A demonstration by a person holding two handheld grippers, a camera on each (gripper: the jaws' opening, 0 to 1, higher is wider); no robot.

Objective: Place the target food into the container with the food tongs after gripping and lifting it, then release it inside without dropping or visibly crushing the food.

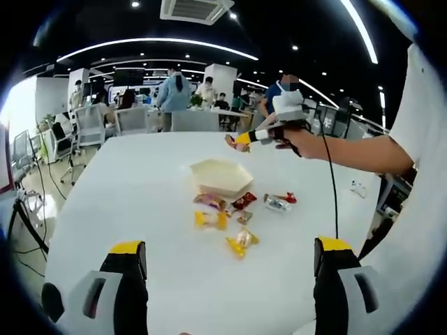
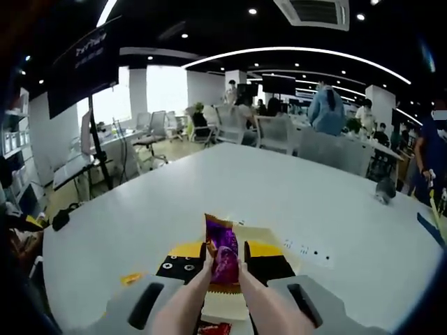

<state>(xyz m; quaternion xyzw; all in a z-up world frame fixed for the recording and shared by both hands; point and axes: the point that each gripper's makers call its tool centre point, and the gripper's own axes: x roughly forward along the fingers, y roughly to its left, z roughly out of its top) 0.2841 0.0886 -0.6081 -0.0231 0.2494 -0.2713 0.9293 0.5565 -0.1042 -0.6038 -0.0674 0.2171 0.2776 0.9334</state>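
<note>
A wide white table (image 1: 140,188) fills the middle of the left gripper view. Near its centre sits a pale hexagonal container (image 1: 221,178), with several wrapped snacks (image 1: 225,220) scattered just below it. Office chairs (image 1: 89,124) and standing people (image 1: 174,94) line the upper background. The left gripper (image 1: 230,262) is spread wide at the bottom. The right gripper (image 2: 223,262), at lower centre of its own view, pinches a purple snack packet (image 2: 222,252) above the container (image 2: 269,241).
</note>
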